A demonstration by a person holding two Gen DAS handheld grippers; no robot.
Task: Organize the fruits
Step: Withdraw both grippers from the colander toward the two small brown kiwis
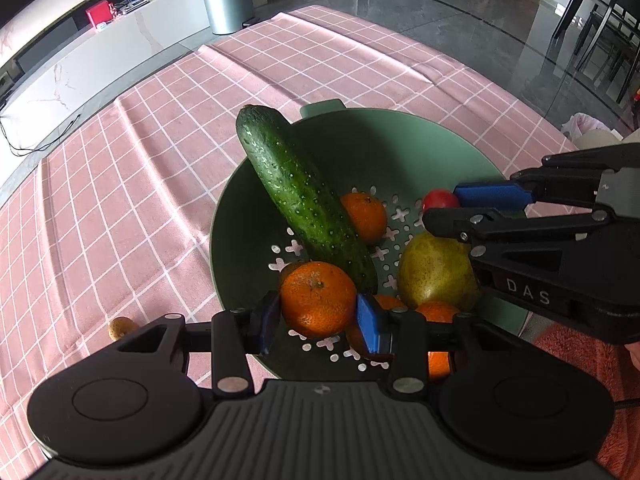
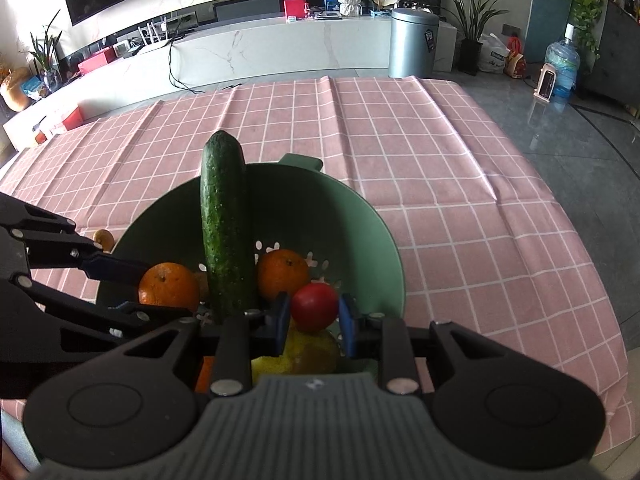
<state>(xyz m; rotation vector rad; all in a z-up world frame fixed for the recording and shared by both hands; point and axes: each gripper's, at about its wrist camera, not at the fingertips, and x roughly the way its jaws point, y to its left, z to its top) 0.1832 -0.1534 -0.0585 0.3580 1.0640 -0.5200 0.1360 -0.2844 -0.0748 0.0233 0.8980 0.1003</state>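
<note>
Left gripper (image 1: 318, 316), seen from its own wrist camera, is closed on an orange (image 1: 318, 304), blue pads pressed to both of its sides, low over the near part of the green colander (image 1: 400, 140). A cucumber (image 1: 302, 196) leans in the bowl, long axis running from the perforated floor up to the far-left rim, its upper end poking past the edge. Another orange (image 1: 366, 216) and a pear (image 1: 434, 272) lie beside it. Pink checked cloth on the bench (image 1: 140, 168) stretches open to the left and beyond. From the right wrist camera, the right gripper (image 2: 314, 318) pinches a red tomato (image 2: 314, 306) between its pads, above the pear (image 2: 298, 354). Here the cucumber (image 2: 224, 224) stands nearly upright, tip past the far rim of the colander (image 2: 360, 220). Open cloth lies to the right.
</note>
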